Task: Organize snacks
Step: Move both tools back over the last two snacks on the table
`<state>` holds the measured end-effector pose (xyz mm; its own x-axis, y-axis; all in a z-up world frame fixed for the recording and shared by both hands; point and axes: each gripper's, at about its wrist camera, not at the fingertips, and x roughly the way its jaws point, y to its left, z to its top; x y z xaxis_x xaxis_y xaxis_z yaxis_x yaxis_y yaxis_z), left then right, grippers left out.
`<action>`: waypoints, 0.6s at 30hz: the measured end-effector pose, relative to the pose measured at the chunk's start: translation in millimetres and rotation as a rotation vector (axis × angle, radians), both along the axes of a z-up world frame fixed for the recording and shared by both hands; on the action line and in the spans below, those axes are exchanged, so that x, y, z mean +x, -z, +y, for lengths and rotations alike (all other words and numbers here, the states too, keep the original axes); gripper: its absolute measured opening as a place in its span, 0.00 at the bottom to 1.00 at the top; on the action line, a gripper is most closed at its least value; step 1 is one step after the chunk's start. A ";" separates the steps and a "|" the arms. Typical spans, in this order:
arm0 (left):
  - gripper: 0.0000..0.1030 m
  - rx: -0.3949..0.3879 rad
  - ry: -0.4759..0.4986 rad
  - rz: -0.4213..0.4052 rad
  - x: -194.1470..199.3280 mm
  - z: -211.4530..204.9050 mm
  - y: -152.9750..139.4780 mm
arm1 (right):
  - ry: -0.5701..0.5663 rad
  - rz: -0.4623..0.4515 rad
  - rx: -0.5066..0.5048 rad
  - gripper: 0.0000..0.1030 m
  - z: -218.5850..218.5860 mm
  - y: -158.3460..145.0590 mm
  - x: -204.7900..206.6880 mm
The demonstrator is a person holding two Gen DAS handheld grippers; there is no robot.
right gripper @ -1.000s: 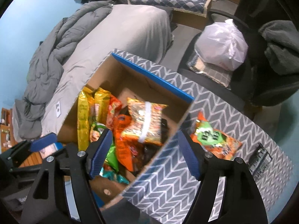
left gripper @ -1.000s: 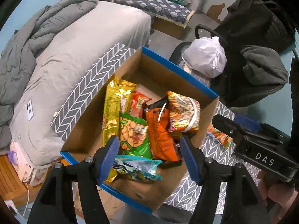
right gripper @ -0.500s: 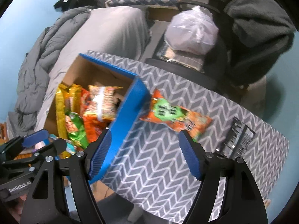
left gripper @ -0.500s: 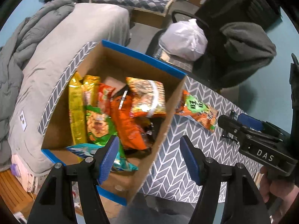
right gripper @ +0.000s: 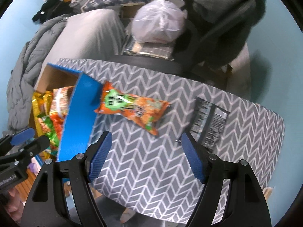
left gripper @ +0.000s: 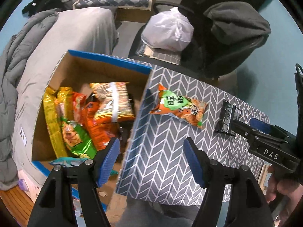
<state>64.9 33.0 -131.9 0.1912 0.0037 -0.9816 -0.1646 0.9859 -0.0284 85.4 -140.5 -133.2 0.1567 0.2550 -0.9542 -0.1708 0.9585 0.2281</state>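
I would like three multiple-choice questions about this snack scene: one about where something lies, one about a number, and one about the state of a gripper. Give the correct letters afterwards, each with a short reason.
1. Where does the orange and green snack packet lie?
A. inside the cardboard box
B. on the patterned table top, beside the box
C. on the office chair

2. How many snack packets lie on the table outside the cardboard box?
A. one
B. two
C. four

3. What is the state of the right gripper?
A. open and empty
B. shut on the black packet
C. shut on the box wall

Answers
1: B, it rests on the chevron cloth next to the blue box wall.
2: B, only the orange and green packet and the black packet lie there.
3: A, the blue pads stand apart over bare cloth.
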 end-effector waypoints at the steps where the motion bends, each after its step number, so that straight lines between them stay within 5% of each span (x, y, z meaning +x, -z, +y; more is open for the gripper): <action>1: 0.72 0.001 0.005 0.005 2.3 -4.4 2.0 | 0.013 0.005 -0.006 0.74 -7.8 2.3 0.7; 18: 0.72 0.028 -0.050 0.122 50.7 -53.2 53.5 | 0.212 0.150 -0.040 0.74 -96.1 74.3 26.3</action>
